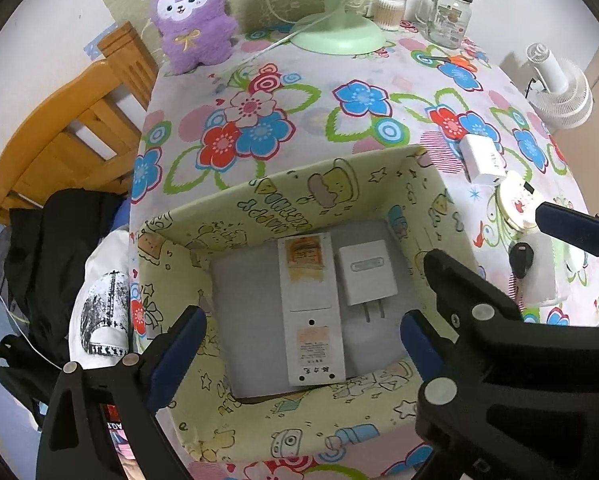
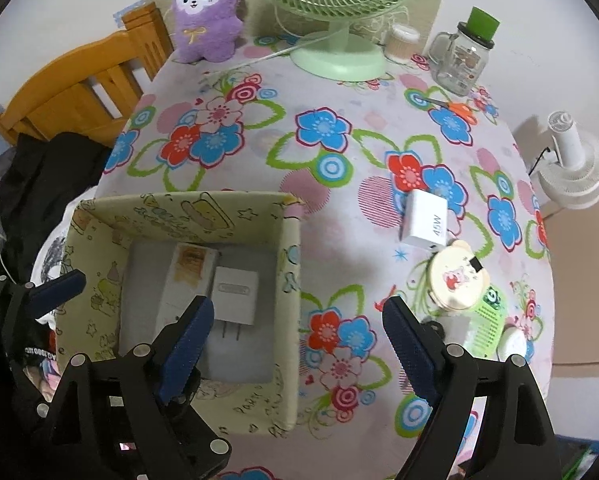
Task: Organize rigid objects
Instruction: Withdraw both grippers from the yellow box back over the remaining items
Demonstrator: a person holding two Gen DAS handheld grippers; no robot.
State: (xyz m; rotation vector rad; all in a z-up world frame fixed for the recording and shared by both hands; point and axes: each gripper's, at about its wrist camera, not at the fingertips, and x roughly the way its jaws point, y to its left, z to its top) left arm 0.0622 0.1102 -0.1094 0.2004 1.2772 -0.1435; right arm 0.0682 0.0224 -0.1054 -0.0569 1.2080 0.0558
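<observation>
Both my left tongs (image 1: 301,338) and right tongs (image 2: 295,334) hang released and empty above the box (image 1: 383,168), so reaching carelessly for the 45W charger (image 2: 425,220) could knock the round case (image 2: 457,280) beside it.

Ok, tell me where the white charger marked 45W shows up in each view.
Left wrist view: the 45W charger lies at the right, on the tablecloth beyond the box's far right corner.
Right wrist view: the 45W charger lies right of centre, just above the round cartoon tin.
Shared landmark: the green fan at the table's far edge.
</observation>
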